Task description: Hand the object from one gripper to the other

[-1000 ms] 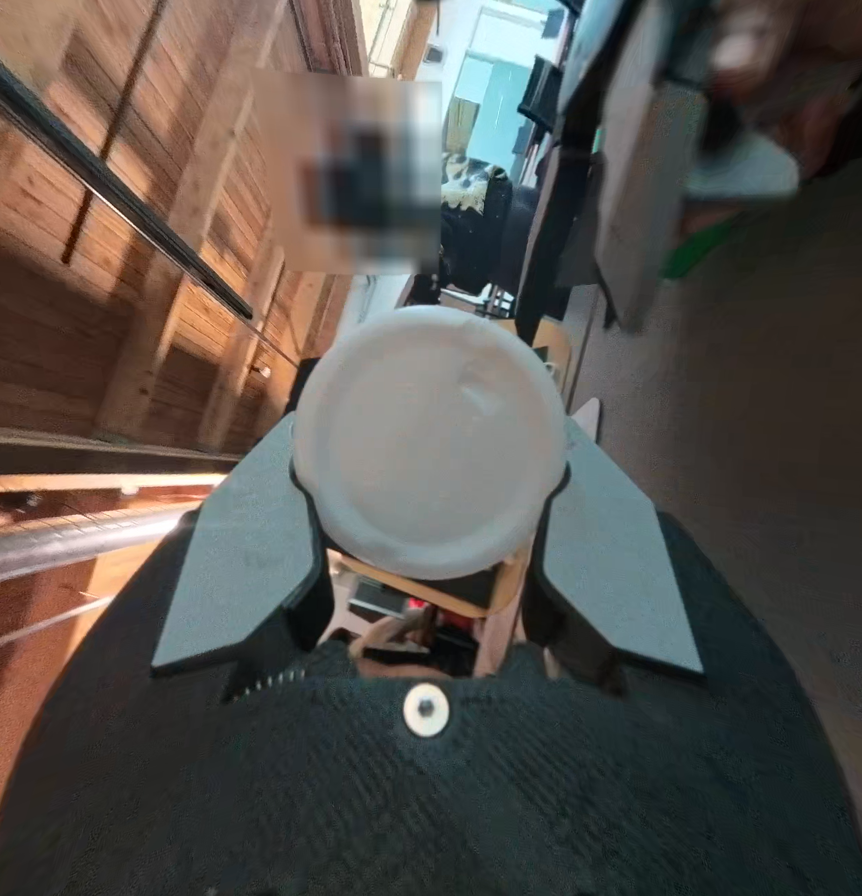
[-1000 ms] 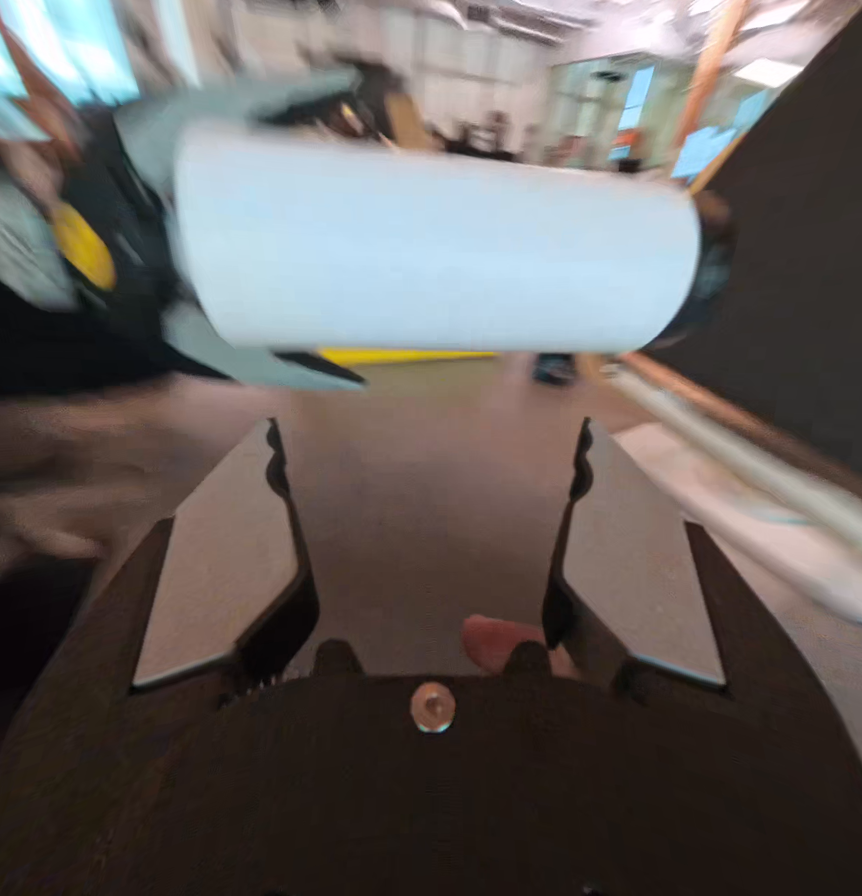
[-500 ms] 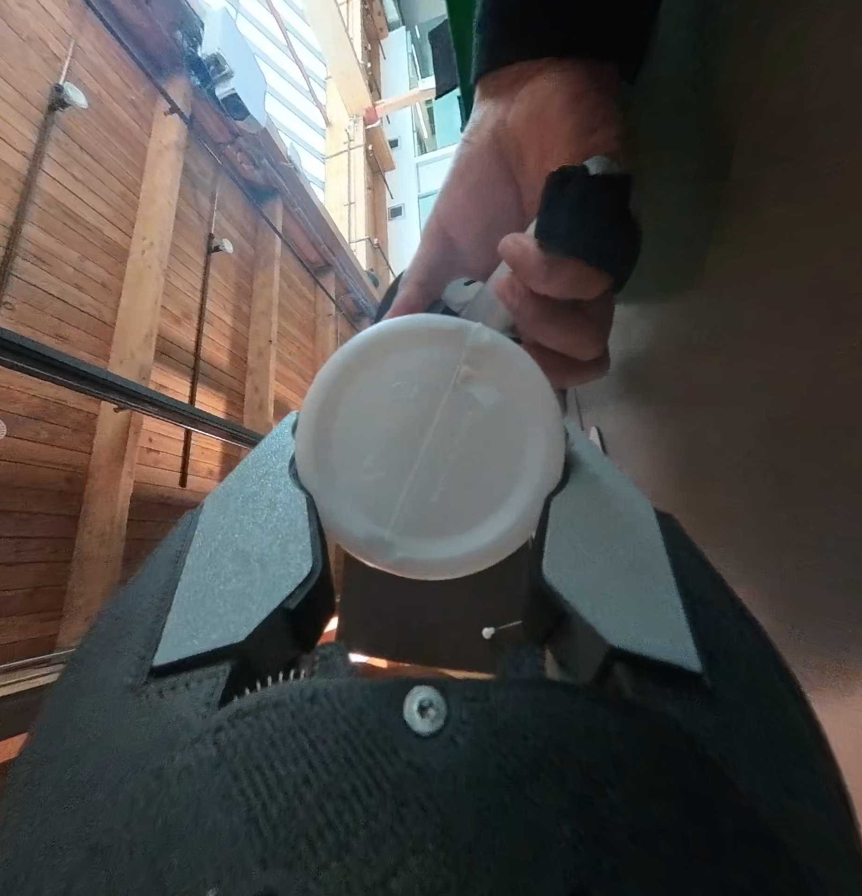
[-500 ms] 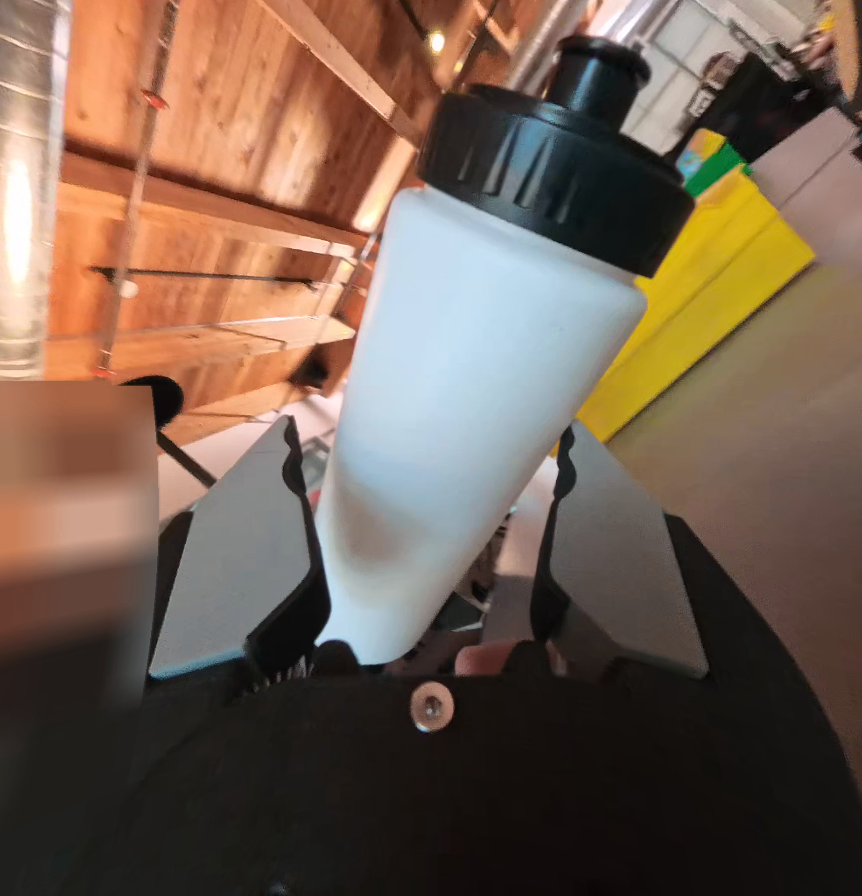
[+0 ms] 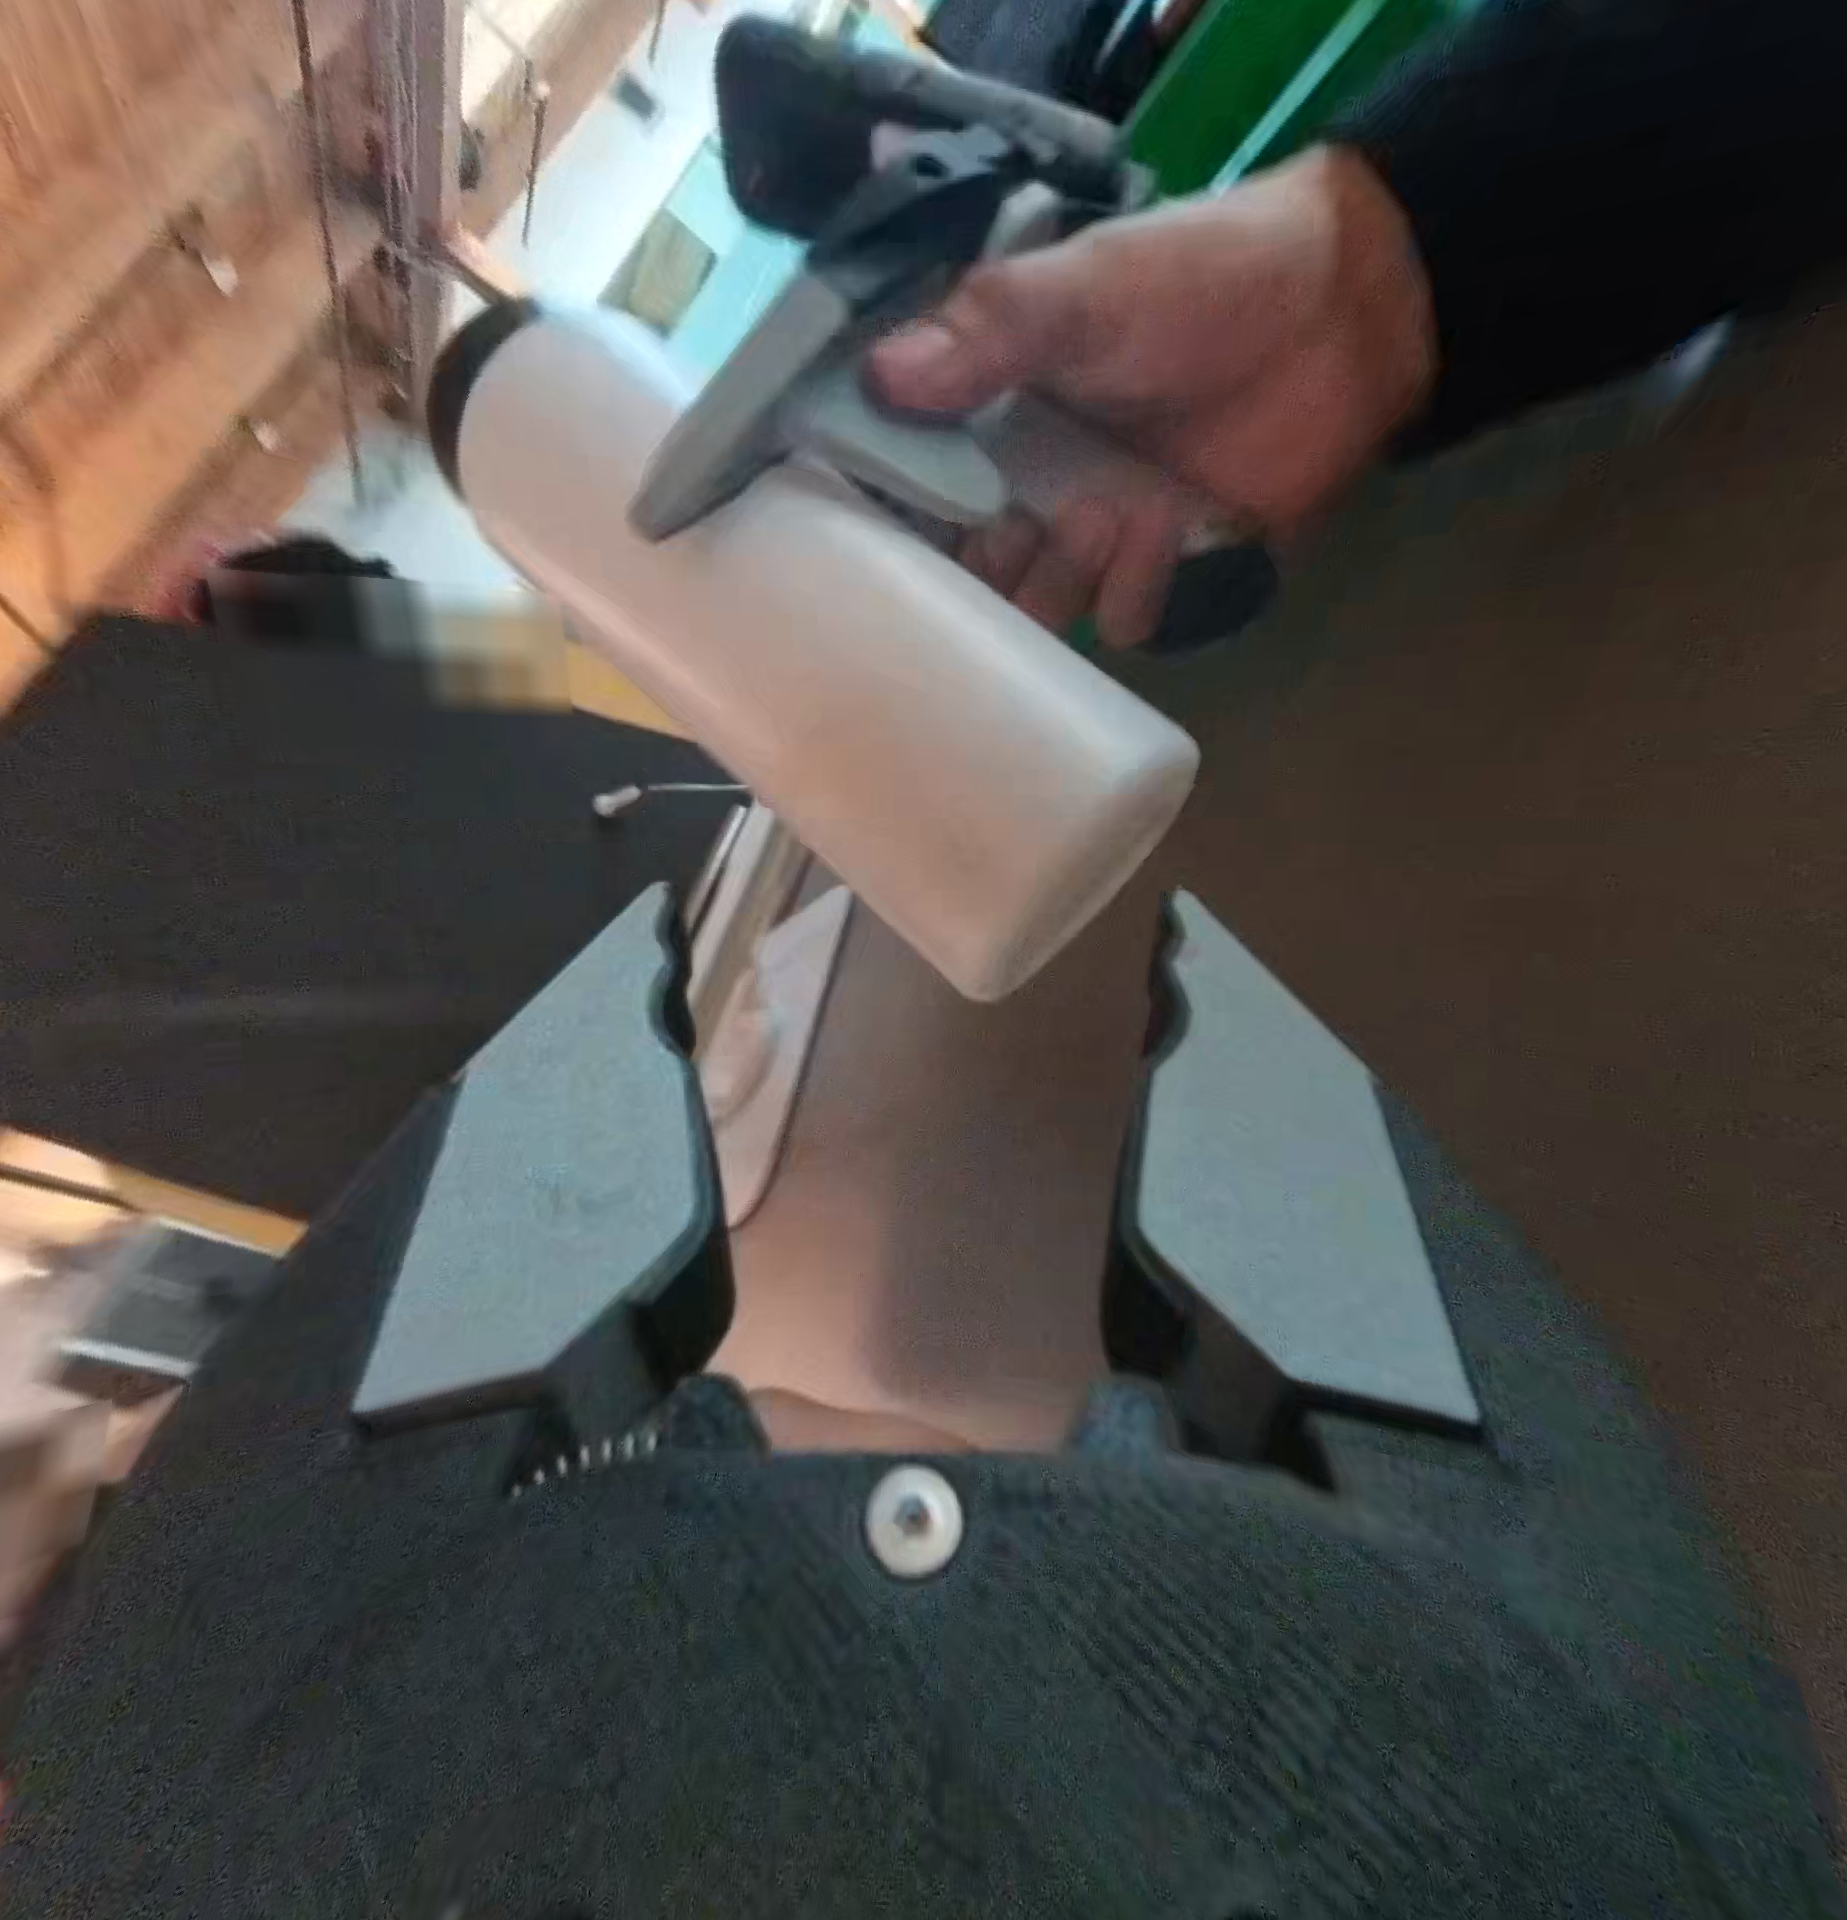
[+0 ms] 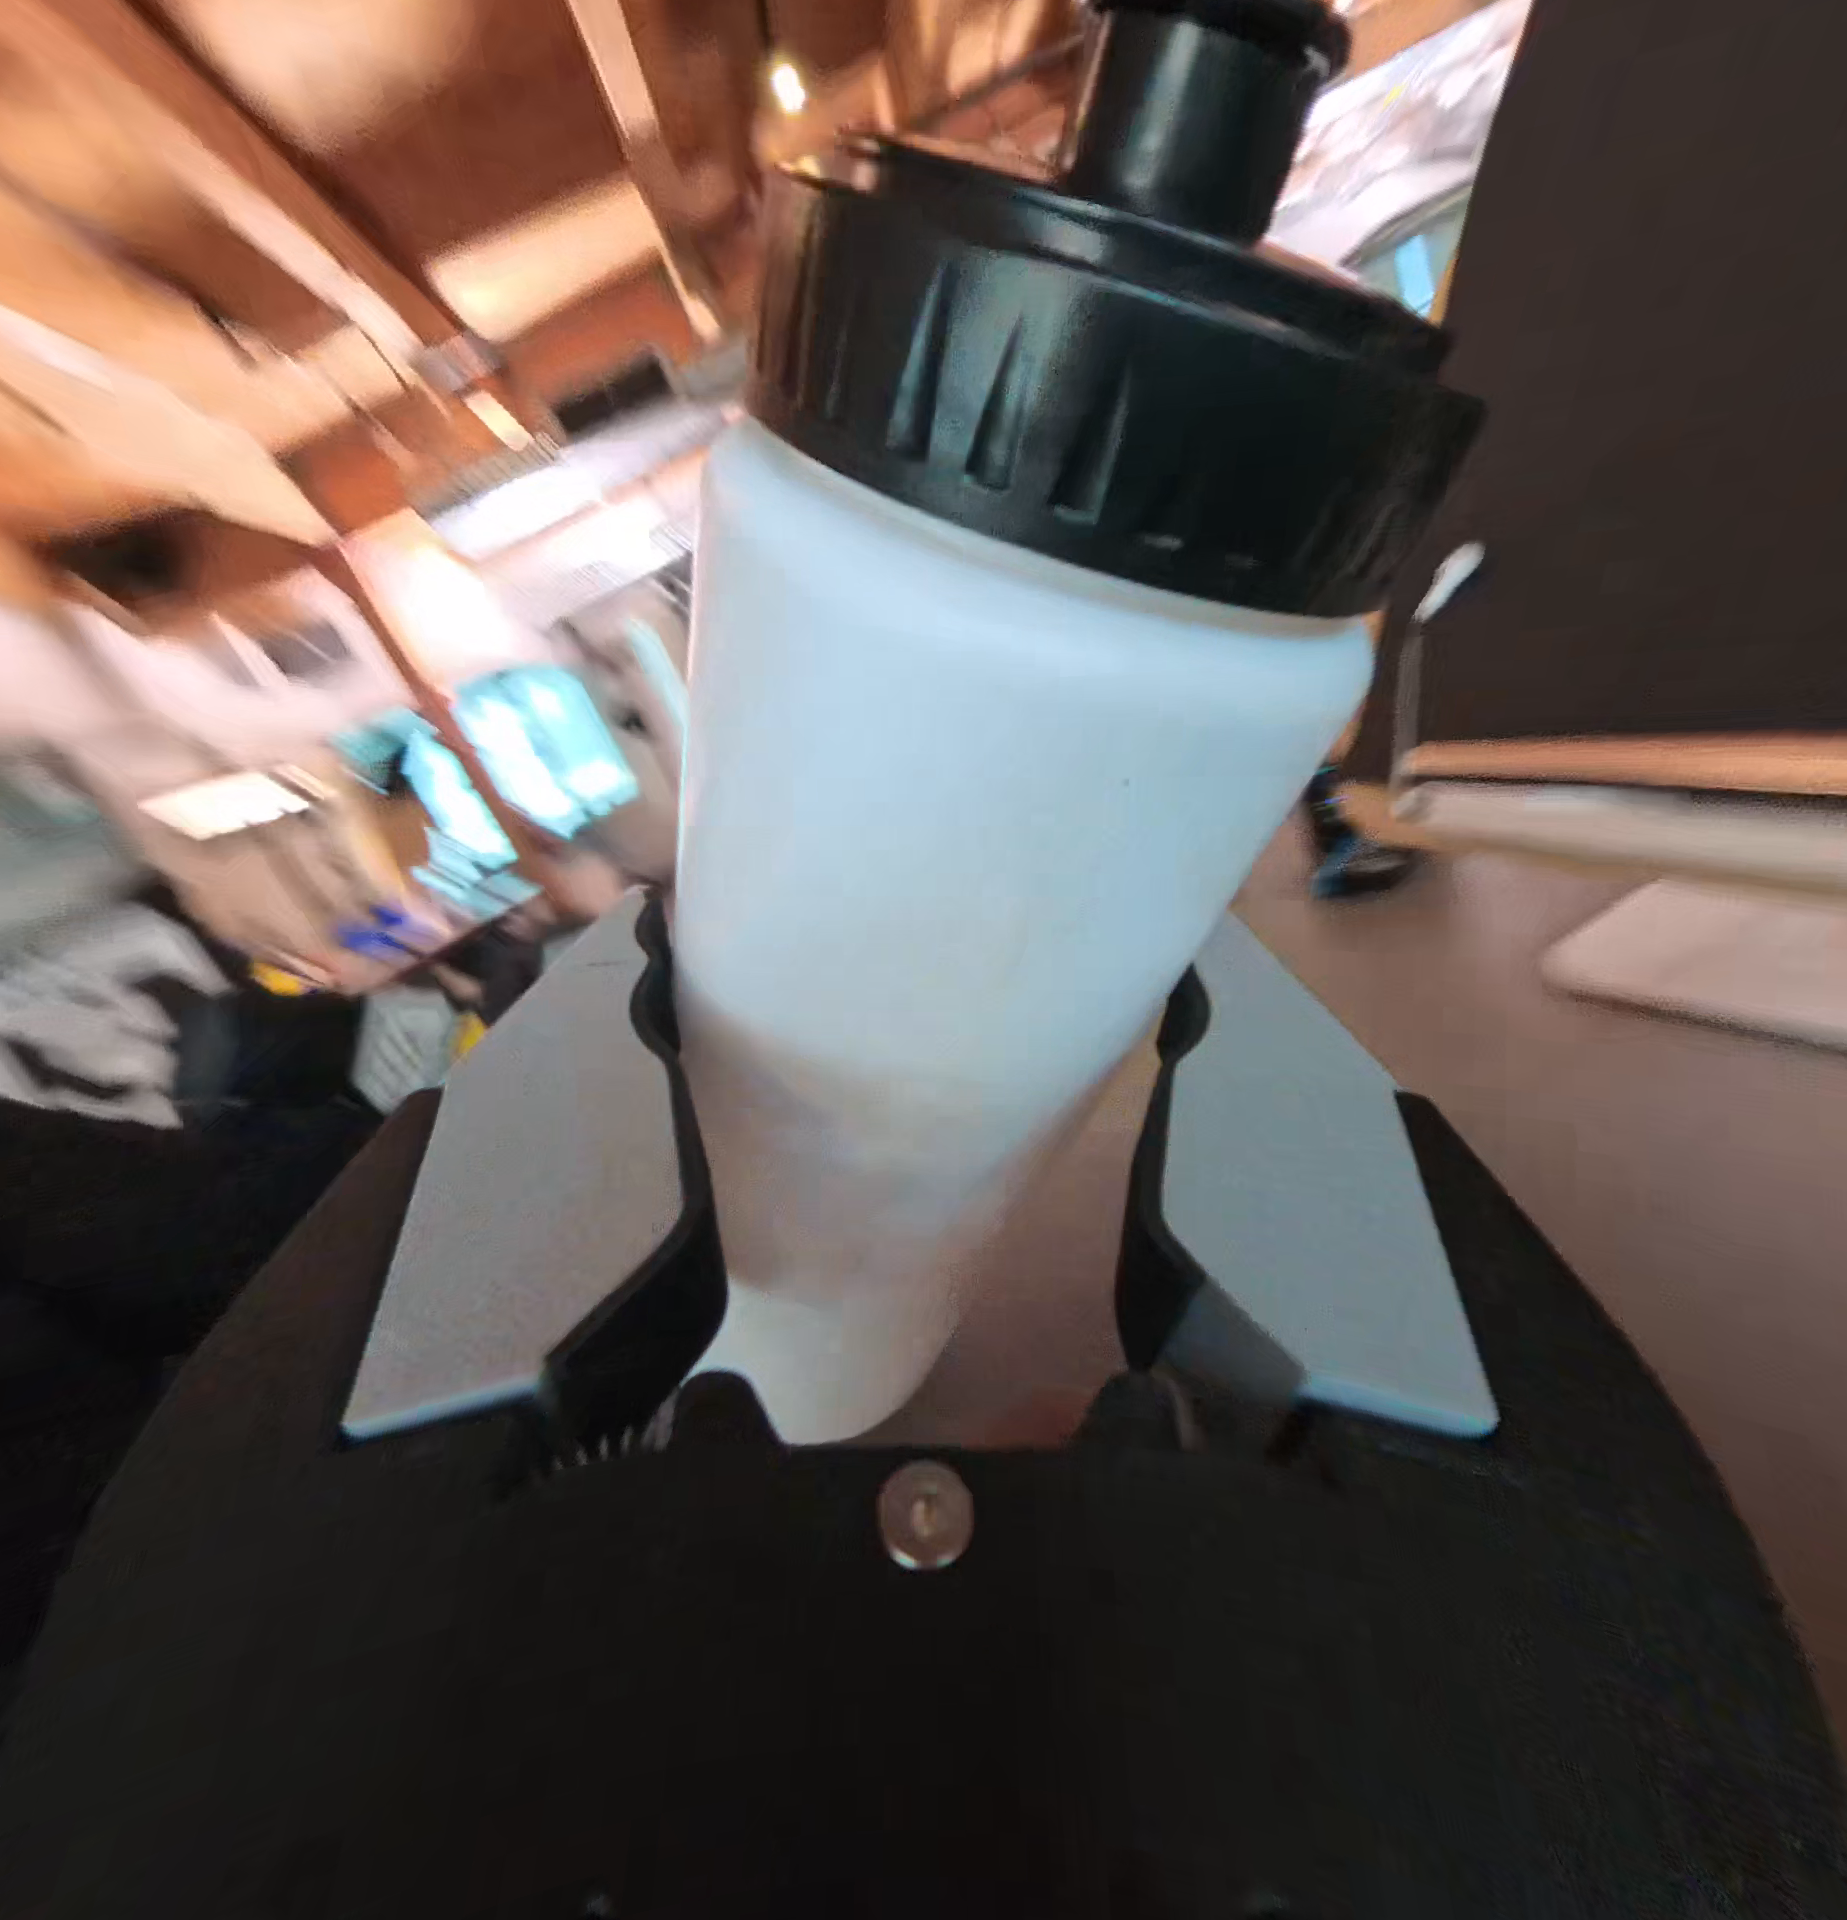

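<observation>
**Jaws part on the left, close on the right: bottle changes grippers**

The jaws of the left gripper (image 5: 919, 966) stand wide apart with nothing between them, while those of the right gripper (image 6: 924, 971) are pressed against the lower body of the white bottle (image 6: 1002, 831), gripping it on both sides. Seen from the left wrist view, the bottle (image 5: 825, 665) hangs tilted just beyond the empty fingers, its flat base nearest them and not touching. Above the bottle, a person's hand (image 5: 1168, 395) works the right gripper's handle. The black cap (image 6: 1095, 374) points away from the right gripper. Judged from this, the handover is essentially done; only drawing the two grippers well apart appears to remain.
</observation>
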Tool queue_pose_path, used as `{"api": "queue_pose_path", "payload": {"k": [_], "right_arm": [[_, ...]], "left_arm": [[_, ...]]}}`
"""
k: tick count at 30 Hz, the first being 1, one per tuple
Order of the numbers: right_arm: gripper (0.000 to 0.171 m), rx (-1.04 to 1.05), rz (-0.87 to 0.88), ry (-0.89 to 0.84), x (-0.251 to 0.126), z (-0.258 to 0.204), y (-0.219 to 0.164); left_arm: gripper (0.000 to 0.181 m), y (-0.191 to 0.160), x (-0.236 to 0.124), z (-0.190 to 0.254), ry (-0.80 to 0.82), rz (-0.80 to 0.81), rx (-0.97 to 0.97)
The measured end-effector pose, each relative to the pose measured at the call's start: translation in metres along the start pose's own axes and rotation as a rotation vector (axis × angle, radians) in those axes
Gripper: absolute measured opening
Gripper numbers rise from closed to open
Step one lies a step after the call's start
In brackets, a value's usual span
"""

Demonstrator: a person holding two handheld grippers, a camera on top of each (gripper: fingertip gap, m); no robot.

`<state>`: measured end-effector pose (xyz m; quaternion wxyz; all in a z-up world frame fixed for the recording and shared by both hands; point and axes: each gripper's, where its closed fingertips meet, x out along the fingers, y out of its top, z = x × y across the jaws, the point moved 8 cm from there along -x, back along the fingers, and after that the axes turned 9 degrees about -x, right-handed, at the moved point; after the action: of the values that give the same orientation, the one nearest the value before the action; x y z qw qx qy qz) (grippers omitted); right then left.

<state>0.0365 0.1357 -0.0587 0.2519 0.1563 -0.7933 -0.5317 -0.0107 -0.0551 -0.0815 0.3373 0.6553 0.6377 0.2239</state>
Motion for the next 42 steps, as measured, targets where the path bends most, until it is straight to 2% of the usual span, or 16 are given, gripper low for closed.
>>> {"api": "queue_pose_path", "payload": {"k": [1, 2, 4, 6, 8, 11, 13, 17, 22, 25, 27, 29, 32, 35, 38, 42], "right_arm": [[0.092, -0.155, -0.045, -0.06, -0.002, -0.005, 0.004], [0.092, -0.312, -0.096, -0.11, -0.002, -0.012, 0.006], [0.092, -0.562, -0.214, -0.16, 0.003, -0.026, 0.003], [0.092, -0.667, -0.324, -0.125, 0.012, -0.037, -0.007], [0.093, -0.715, -0.403, -0.07, 0.018, -0.046, -0.019], [0.093, -0.752, -0.472, 0.003, 0.024, -0.056, -0.031], [0.092, -0.768, -0.518, 0.021, 0.027, -0.059, -0.038], [0.09, -0.777, -0.561, -0.008, 0.029, -0.055, -0.044], [0.083, -0.711, -0.47, -0.008, 0.019, -0.053, -0.03], [0.111, -0.56, -0.446, -0.002, 0.005, -0.042, -0.02], [0.129, -0.36, -0.39, 0.04, -0.002, -0.035, -0.012], [0.139, -0.098, -0.332, 0.147, -0.007, -0.03, -0.007], [0.136, 0.204, -0.243, 0.255, -0.005, -0.023, -0.006], [0.137, 0.318, -0.228, 0.326, 0.008, -0.026, -0.015], [0.128, 0.434, -0.227, 0.415, 0.025, -0.034, -0.028], [0.107, 0.552, -0.26, 0.507, 0.038, -0.036, -0.049]], "left_arm": [[0.077, 0.0, -0.005, -0.012, -0.051, 0.013, -0.174], [0.076, 0.0, -0.008, -0.026, -0.087, 0.024, -0.349], [0.085, 0.001, -0.008, -0.046, -0.258, 0.035, -0.671], [0.094, 0.007, -0.002, -0.059, -0.431, 0.061, -0.894], [0.097, 0.014, 0.006, -0.066, -0.486, 0.085, -0.94], [0.107, 0.024, 0.022, -0.057, -0.563, 0.021, -0.889], [0.085, 0.03, 0.031, -0.049, -0.558, 0.022, -0.823], [0.086, 0.034, 0.041, -0.041, -0.49, 0.002, -0.655], [0.085, 0.05, 0.033, -0.053, -0.33, 0.031, -0.448], [0.086, 0.063, 0.018, -0.065, -0.105, 0.056, -0.128], [0.086, 0.069, 0.007, -0.059, -0.022, 0.093, 0.118], [0.085, 0.066, 0.003, -0.042, 0.041, 0.035, 0.431], [0.086, 0.057, 0.002, -0.007, 0.052, 0.0, 0.829], [0.086, 0.049, 0.002, 0.024, 0.011, 0.035, 1.02], [0.087, 0.043, 0.002, 0.049, -0.064, 0.098, 1.089], [0.087, 0.038, 0.008, 0.061, -0.053, 0.141, 1.094]]}}
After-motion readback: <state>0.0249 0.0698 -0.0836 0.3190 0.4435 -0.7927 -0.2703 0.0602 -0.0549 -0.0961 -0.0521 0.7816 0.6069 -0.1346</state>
